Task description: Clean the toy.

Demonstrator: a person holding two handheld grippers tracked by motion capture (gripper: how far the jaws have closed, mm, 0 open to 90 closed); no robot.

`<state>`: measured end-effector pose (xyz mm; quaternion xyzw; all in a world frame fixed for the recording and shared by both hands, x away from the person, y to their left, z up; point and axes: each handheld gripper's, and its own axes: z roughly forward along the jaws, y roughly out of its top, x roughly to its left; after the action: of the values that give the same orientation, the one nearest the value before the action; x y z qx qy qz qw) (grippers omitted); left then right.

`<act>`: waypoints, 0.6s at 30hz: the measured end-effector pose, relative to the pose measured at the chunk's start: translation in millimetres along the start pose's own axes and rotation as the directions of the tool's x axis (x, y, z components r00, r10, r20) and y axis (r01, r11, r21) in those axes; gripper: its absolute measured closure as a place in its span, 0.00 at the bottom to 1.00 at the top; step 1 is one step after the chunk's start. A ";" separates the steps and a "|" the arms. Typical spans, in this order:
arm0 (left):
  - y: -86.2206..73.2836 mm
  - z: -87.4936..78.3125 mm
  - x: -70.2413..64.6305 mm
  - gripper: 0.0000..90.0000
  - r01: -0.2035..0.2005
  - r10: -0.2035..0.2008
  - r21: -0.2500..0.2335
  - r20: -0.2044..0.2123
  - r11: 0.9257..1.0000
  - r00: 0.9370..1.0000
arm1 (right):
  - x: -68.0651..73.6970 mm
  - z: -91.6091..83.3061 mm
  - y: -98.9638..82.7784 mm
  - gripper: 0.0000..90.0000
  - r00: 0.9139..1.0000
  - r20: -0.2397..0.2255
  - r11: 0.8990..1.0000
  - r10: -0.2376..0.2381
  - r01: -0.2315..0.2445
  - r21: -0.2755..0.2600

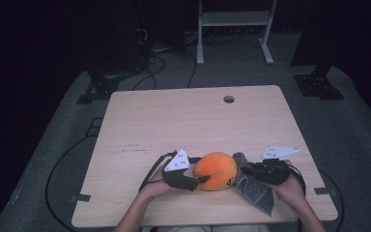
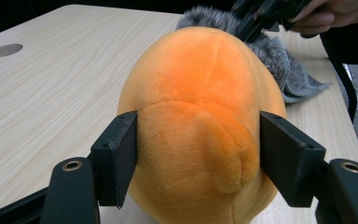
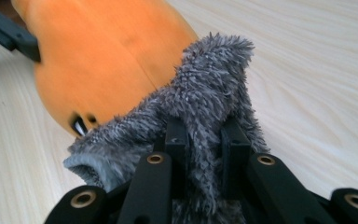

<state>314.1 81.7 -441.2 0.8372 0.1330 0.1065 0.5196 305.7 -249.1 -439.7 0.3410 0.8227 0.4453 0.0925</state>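
An orange plush toy sits on the wooden table near its front edge. My left gripper comes at it from the left, and in the left gripper view both pads press into the sides of the plush toy, squeezing it. A grey fuzzy cloth lies against the toy's right side, trailing toward the front edge. My right gripper is shut on a raised fold of this cloth, right beside the toy. The right gripper also appears behind the toy in the left gripper view.
A round cable hole is set in the table's far side. Behind the table on the floor stand a white frame, black stand bases and loose cables. The person's hands rest at the front edge.
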 end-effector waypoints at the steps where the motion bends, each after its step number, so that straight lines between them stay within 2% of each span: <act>1: 0.2 0.7 -0.6 0.36 0.000 0.000 -0.002 -0.001 1.000 1.000 | 0.9 -5.0 2.1 0.85 1.000 -0.009 1.000 0.006 -0.006 -0.030; 4: 0.8 3.7 -2.2 0.35 -0.004 0.004 -0.011 -0.004 1.000 1.000 | 10.4 -15.0 16.4 0.84 0.999 -0.048 0.992 -0.014 0.008 -0.125; 5: 0.8 4.4 -1.8 0.35 -0.005 0.005 -0.012 -0.007 1.000 1.000 | 13.1 -15.1 19.3 0.84 0.998 -0.059 0.990 -0.024 0.015 -0.139; 7: 0.6 3.8 -0.6 0.34 -0.004 0.004 -0.012 -0.008 1.000 1.000 | 18.6 -8.1 21.2 0.84 0.996 -0.069 0.993 -0.048 0.040 -0.115; 8: 0.6 3.7 -0.7 0.33 -0.007 0.006 -0.011 -0.010 1.000 1.000 | 18.3 -3.2 18.3 0.84 0.997 -0.068 0.994 -0.046 0.039 -0.103; 10: 1.0 4.4 -1.4 0.34 -0.008 0.008 -0.015 -0.014 1.000 1.000 | 11.6 0.6 12.0 0.84 0.996 -0.084 0.994 0.006 -0.016 -0.111; 12: 1.0 4.9 -2.8 0.34 -0.013 0.013 -0.012 -0.016 1.000 1.000 | 5.3 -2.6 10.1 0.85 1.000 -0.010 0.997 0.022 -0.022 -0.074; 13: 1.1 5.4 -4.3 0.34 -0.019 0.019 -0.013 -0.018 1.000 1.000 | 3.1 -5.1 8.7 0.85 0.999 -0.002 0.996 0.036 -0.037 -0.077; 14: 1.5 5.9 -5.3 0.34 -0.030 0.030 -0.012 -0.020 0.999 0.999 | 2.8 -7.9 8.5 0.85 0.999 -0.015 0.995 0.037 -0.038 -0.095; 15: 2.3 7.3 -7.4 0.34 -0.034 0.034 -0.016 -0.016 0.999 0.999 | 4.8 -9.9 9.8 0.84 0.999 -0.023 0.994 0.032 -0.035 -0.107; 17: 4.1 8.9 -10.4 0.34 -0.052 0.052 -0.019 -0.011 0.998 0.999 | 14.8 -11.5 16.6 0.84 0.999 -0.049 0.991 -0.020 0.014 -0.131; 18: 4.9 9.0 -11.3 0.33 -0.055 0.055 -0.016 -0.010 0.998 0.998 | 19.3 -9.3 18.9 0.84 0.998 -0.046 0.992 -0.047 0.041 -0.119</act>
<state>306.9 68.3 -441.2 0.8358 0.1116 0.1257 0.5227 296.0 -236.0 -416.3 0.3058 0.8041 0.4993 0.1024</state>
